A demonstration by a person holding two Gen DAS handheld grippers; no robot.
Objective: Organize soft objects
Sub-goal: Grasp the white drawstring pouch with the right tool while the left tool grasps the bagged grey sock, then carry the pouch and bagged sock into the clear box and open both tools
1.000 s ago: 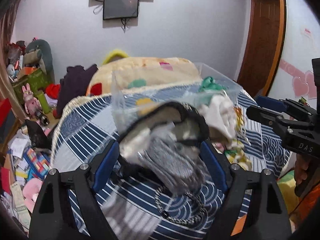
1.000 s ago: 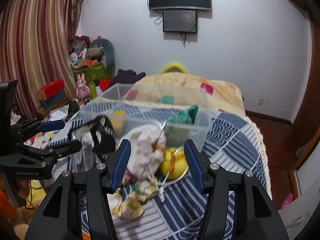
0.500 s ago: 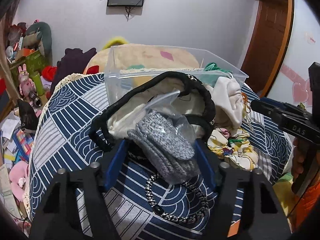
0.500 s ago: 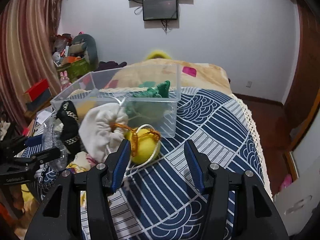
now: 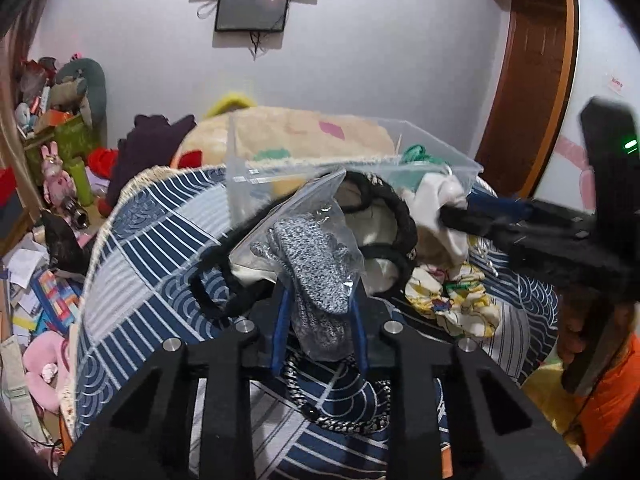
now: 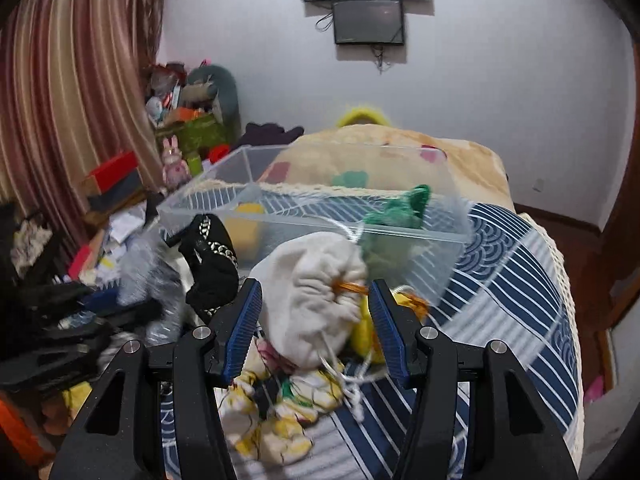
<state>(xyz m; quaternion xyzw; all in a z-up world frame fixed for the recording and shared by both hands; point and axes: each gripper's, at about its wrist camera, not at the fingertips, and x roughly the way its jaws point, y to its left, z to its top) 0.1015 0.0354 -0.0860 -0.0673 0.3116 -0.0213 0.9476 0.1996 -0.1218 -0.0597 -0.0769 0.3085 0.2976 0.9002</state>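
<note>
Your left gripper [image 5: 319,320] is clamped on the bagged grey sock [image 5: 316,264], low over the bedspread [image 5: 132,264]. Your right gripper [image 6: 316,330] stands wide open around the white pouch [image 6: 316,296], before the bin [image 6: 400,236].

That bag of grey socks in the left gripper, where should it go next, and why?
Probably lift it up and forward over the clear bin's near wall. The left gripper is shut on the bag of grey socks, the bin sits just beyond, and a green soft thing already lies inside.
</note>
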